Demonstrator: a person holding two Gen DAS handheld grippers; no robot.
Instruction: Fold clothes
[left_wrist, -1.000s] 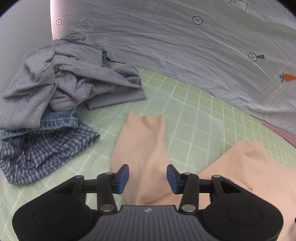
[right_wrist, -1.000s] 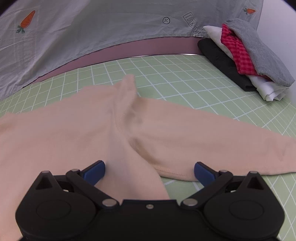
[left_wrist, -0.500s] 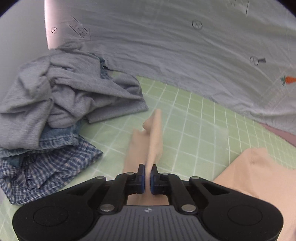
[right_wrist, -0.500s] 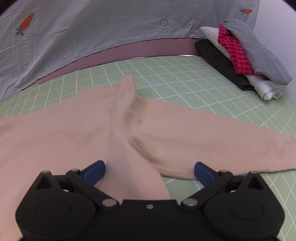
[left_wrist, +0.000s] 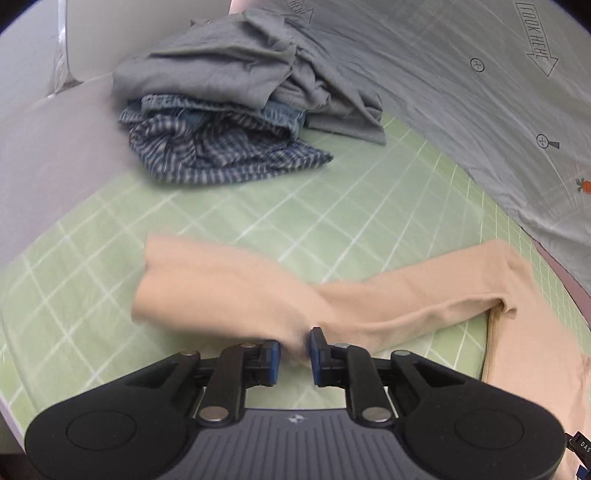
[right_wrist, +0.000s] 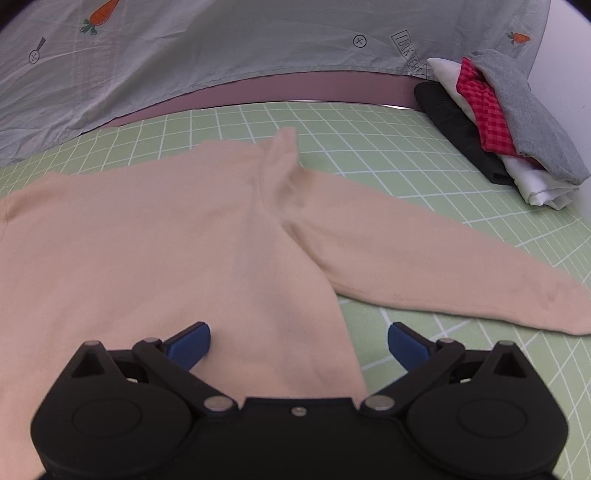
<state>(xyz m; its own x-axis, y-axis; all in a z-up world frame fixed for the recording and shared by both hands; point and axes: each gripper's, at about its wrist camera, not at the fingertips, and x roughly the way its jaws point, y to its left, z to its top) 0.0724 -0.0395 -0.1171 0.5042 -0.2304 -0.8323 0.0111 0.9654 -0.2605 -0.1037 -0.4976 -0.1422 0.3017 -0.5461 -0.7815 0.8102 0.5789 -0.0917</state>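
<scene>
We see the left gripper (left_wrist: 294, 350) pinching the peach sweater's (right_wrist: 155, 236) blurred sleeve (left_wrist: 229, 291) at lower centre; right gripper (right_wrist: 298, 341) spread wide over the hem, cuff cut off at right edge

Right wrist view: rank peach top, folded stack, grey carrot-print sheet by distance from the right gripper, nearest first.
1. peach top: directly under and ahead of the right gripper, between its open jaws.
2. folded stack: far right, on the green grid mat.
3. grey carrot-print sheet: across the back, beyond the mat's far edge.
</scene>
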